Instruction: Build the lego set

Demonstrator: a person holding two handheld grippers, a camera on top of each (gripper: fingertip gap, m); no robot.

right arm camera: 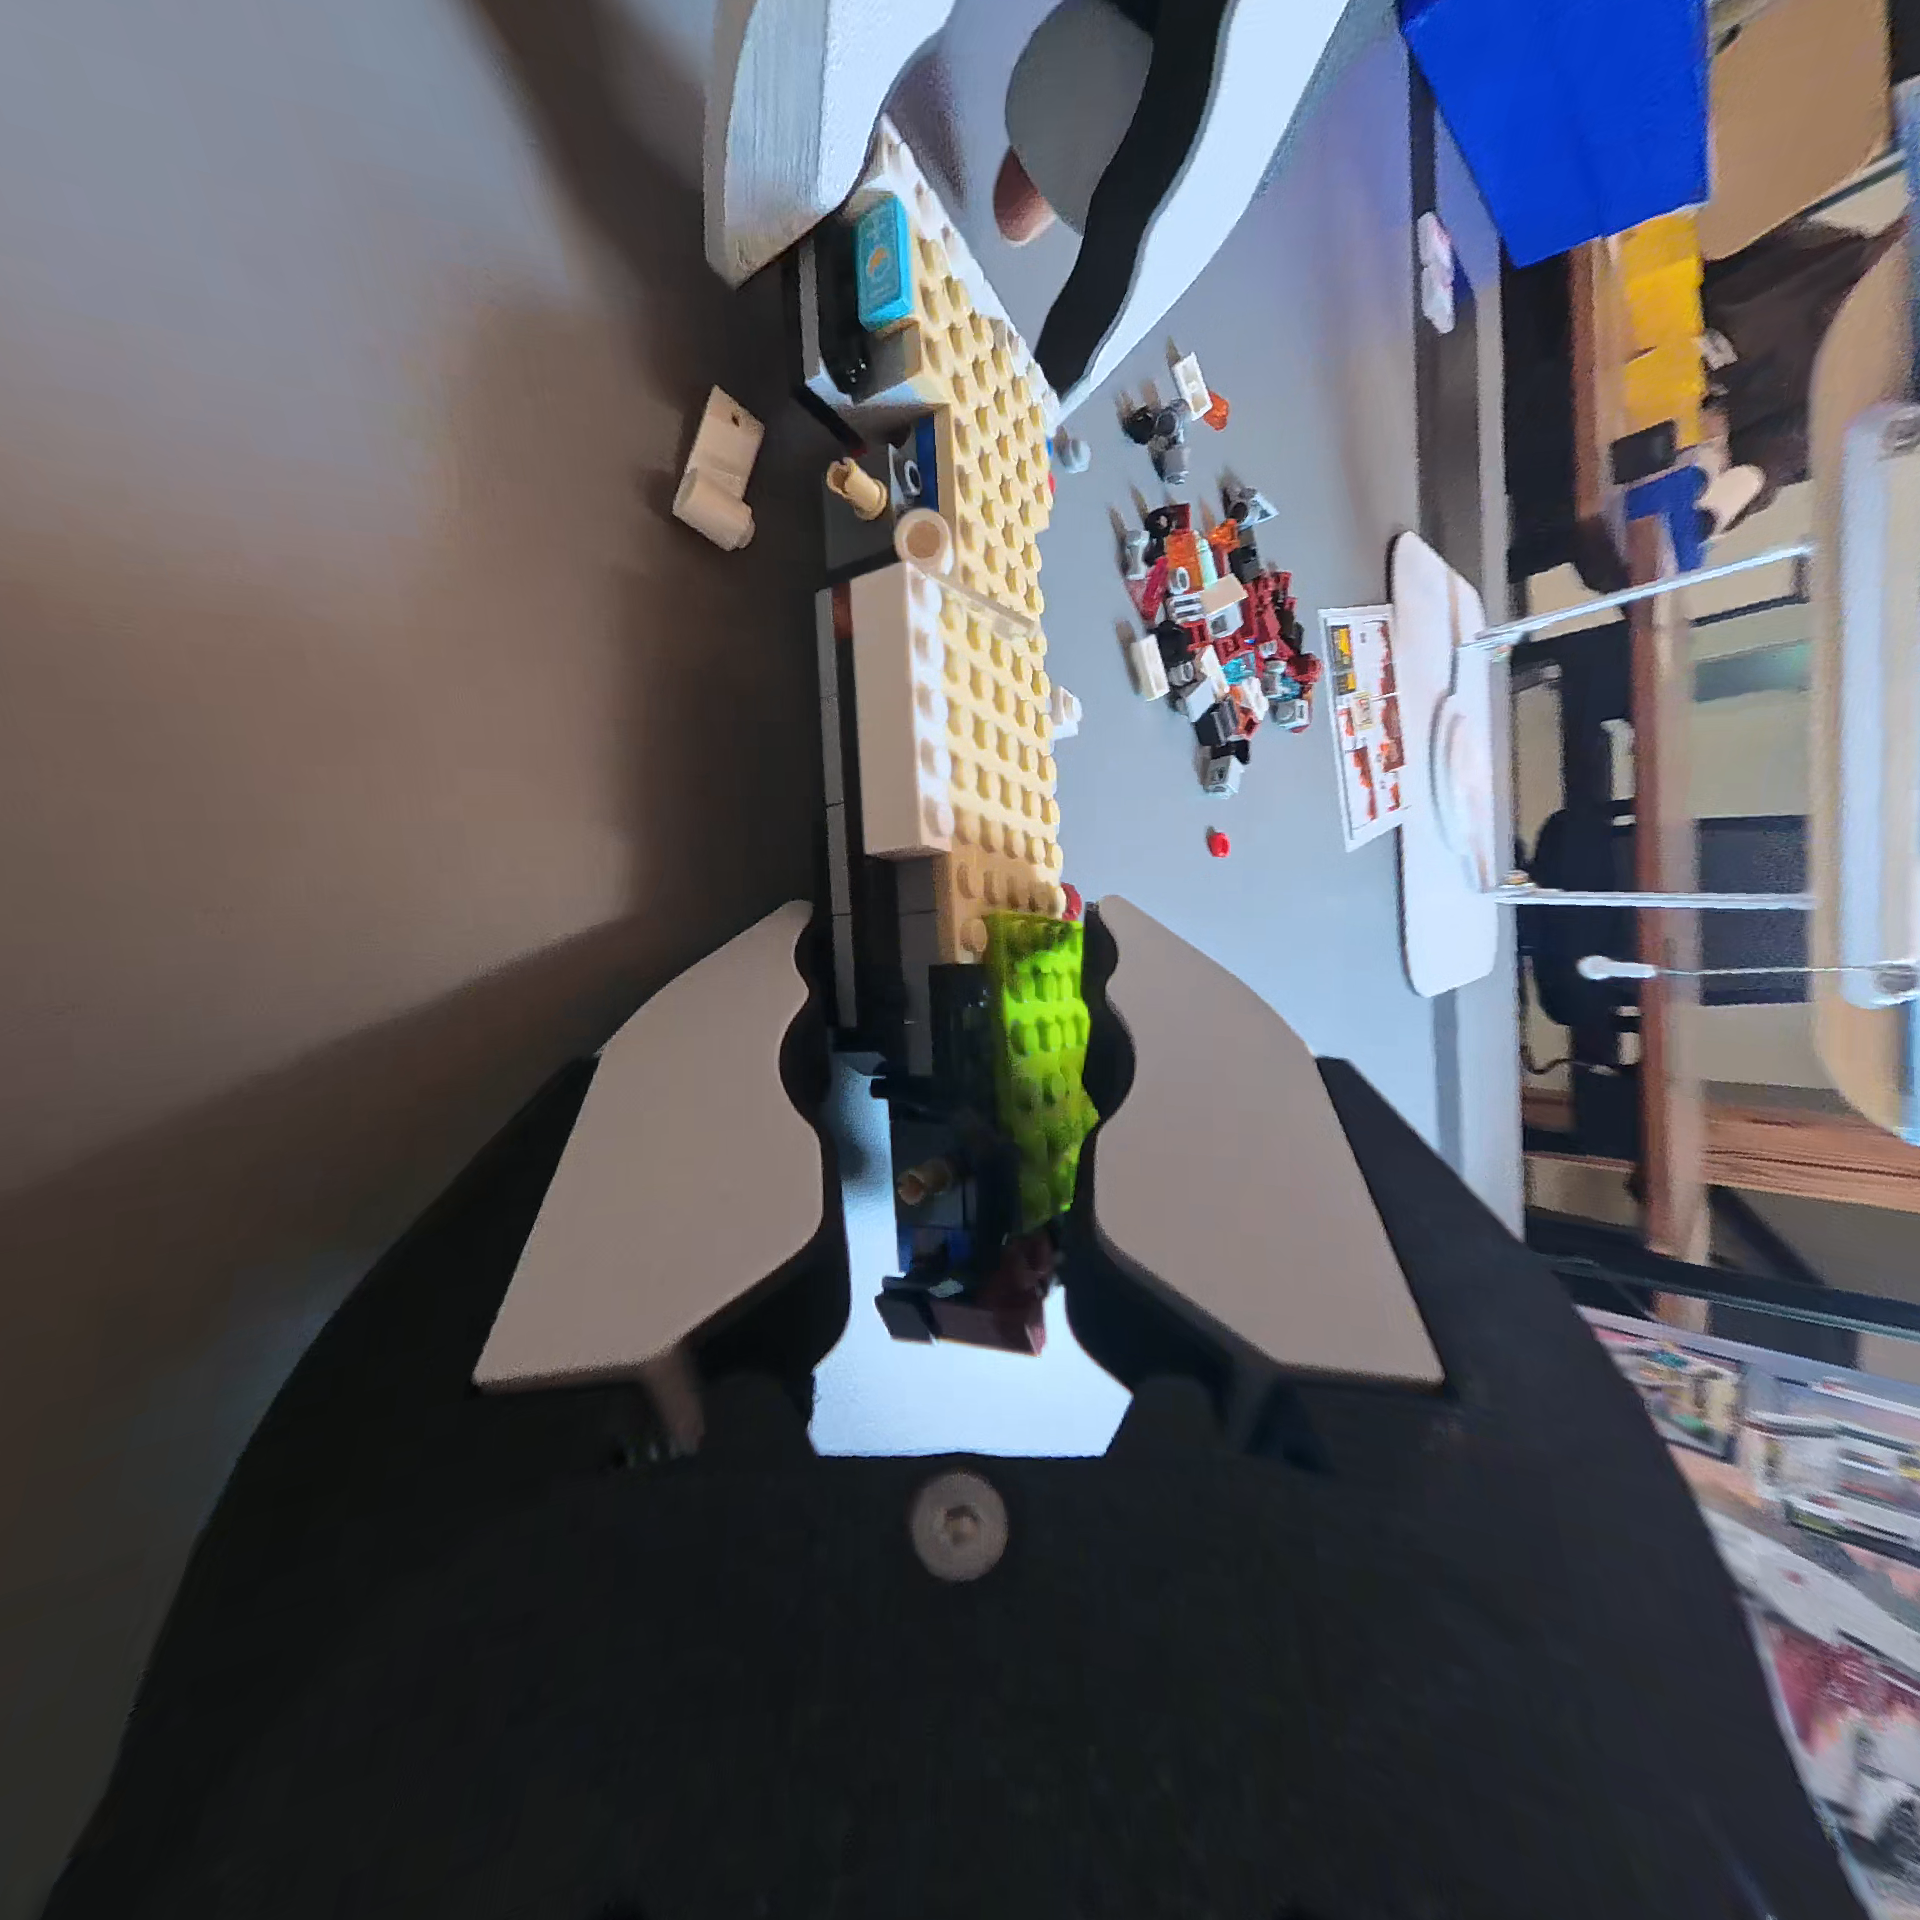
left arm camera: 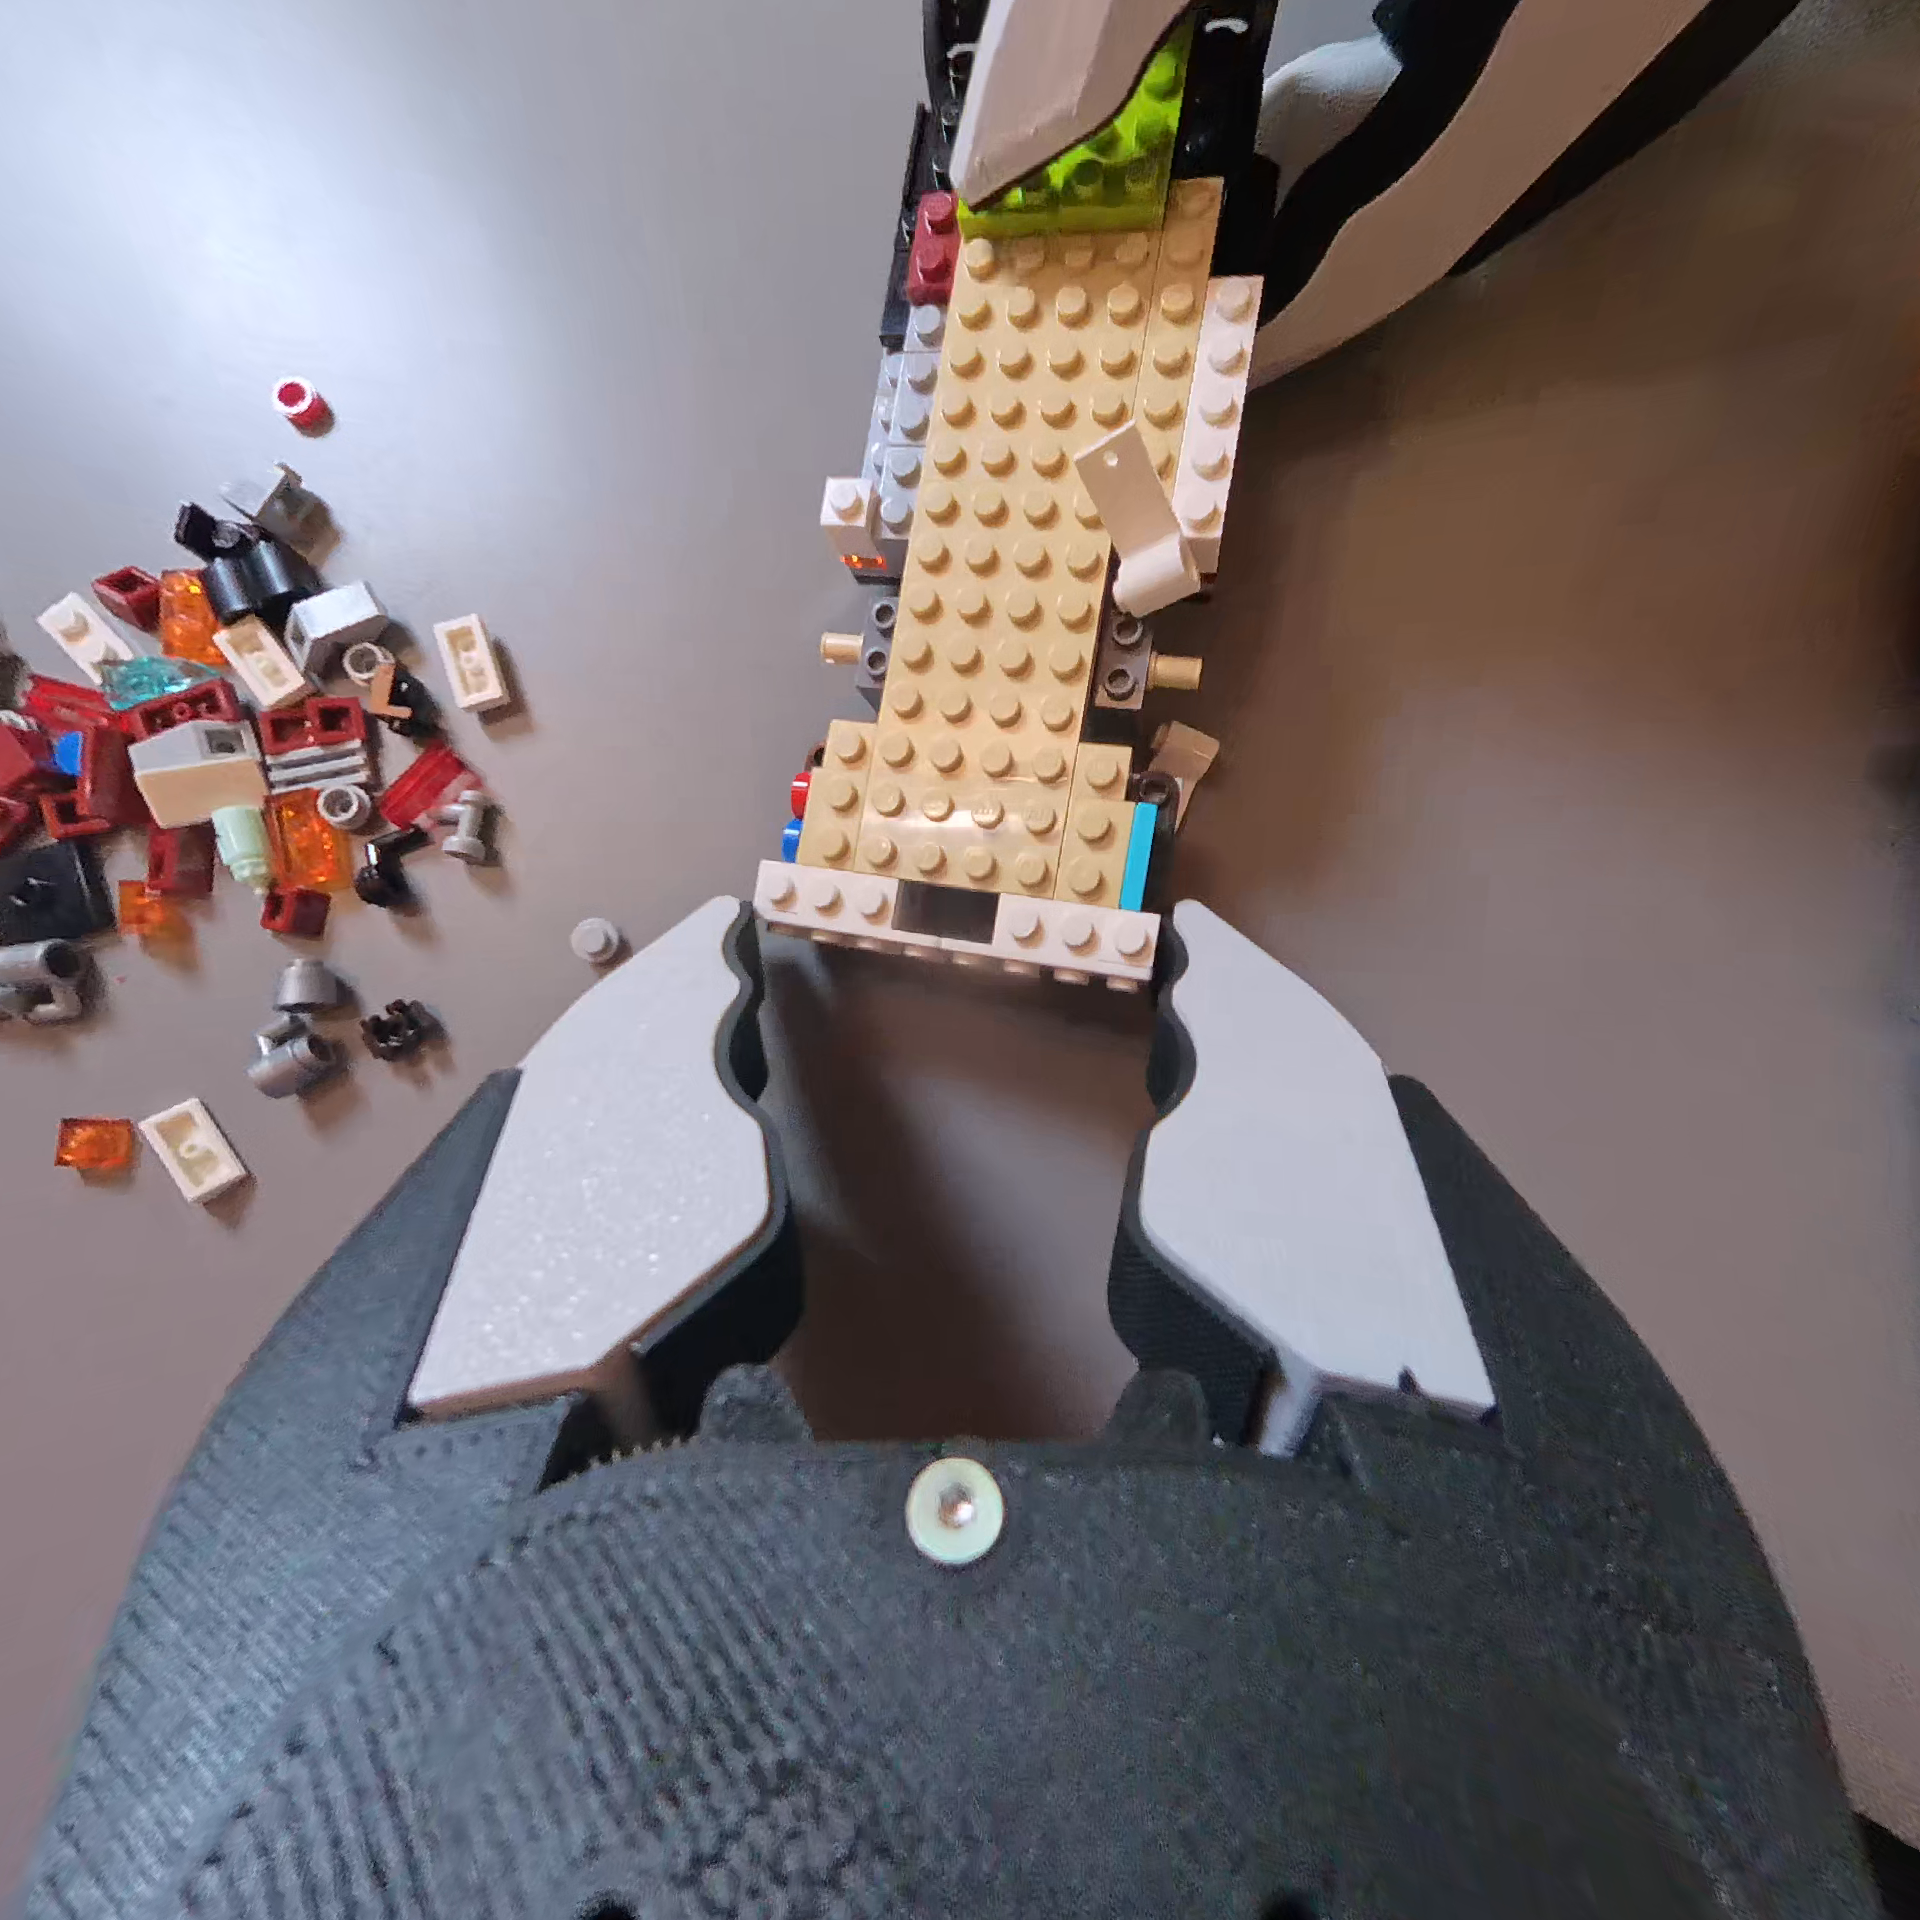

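A long brick model (left arm camera: 1008, 582) with a tan studded top is held between both grippers above the grey table (left arm camera: 520, 260). My left gripper (left arm camera: 956, 935) stands wide, and its fingertips (left arm camera: 1179, 935) press on both ends of the model's pale end plate (left arm camera: 1081, 935). My right gripper (right arm camera: 956, 935) is shut across the thickness of the model's other end (right arm camera: 997, 675). One of its pads lies on the lime green plate (right arm camera: 1039, 1049), which also shows in the left wrist view (left arm camera: 1091, 171) under a right finger (left arm camera: 1039, 94). A left finger (right arm camera: 790, 145) shows at the far end. A white hinge piece (left arm camera: 1132, 530) sticks up from the model.
A pile of small loose bricks (left arm camera: 218, 727) in red, orange, black, white and grey lies on the table left of the model, with a red round piece (left arm camera: 301, 400) apart from it. A printed sheet (right arm camera: 1361, 717), a white board (right arm camera: 1444, 831) and shelving (right arm camera: 1662, 727) lie beyond the pile. Some 10 cm of space lies between my two pairs of fingers.
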